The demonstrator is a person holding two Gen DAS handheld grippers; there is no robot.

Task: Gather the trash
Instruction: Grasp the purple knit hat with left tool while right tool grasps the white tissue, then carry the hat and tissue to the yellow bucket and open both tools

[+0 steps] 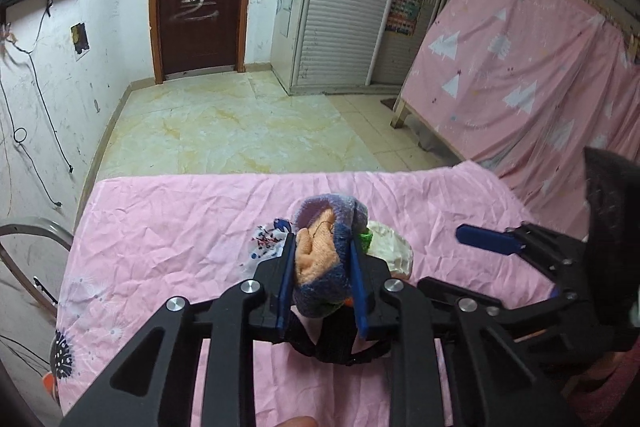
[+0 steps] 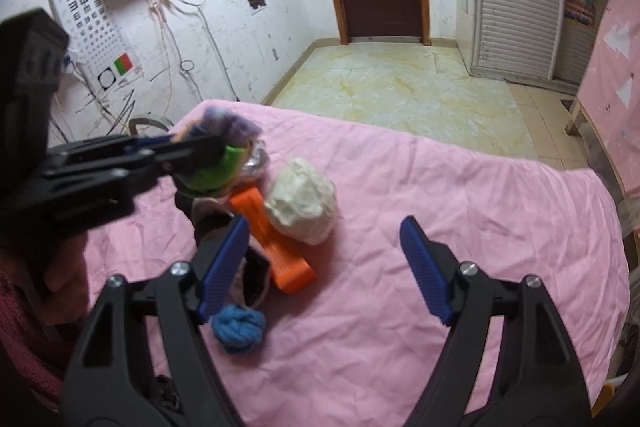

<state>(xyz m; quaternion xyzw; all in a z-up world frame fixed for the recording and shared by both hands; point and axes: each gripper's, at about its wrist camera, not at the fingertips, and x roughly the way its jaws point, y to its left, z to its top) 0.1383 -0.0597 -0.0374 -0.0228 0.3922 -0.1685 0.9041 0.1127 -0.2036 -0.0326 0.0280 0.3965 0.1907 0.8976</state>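
My left gripper (image 1: 322, 239) is shut on a rolled cloth bundle (image 1: 324, 263), purple-blue outside and orange inside, held just above the pink sheet (image 1: 180, 227). In the right wrist view this gripper (image 2: 212, 143) comes in from the left with the bundle (image 2: 230, 125). Under and beside it lie a green piece (image 2: 224, 167), crumpled foil (image 2: 256, 159), an orange plastic piece (image 2: 280, 255) and a white crumpled ball (image 2: 302, 205). My right gripper (image 2: 324, 223) stands open over the sheet with nothing gripped. The white ball lies just beyond its fingertips. A blue knotted wad (image 2: 238, 327) sits by its left finger.
A dark and pink cloth (image 2: 252, 275) lies behind the left finger of the right gripper. The sheet's far edge (image 1: 280, 175) drops to a tiled floor. A metal hoop (image 1: 24, 239) stands at the left, a pink-draped frame (image 1: 520, 67) at the right.
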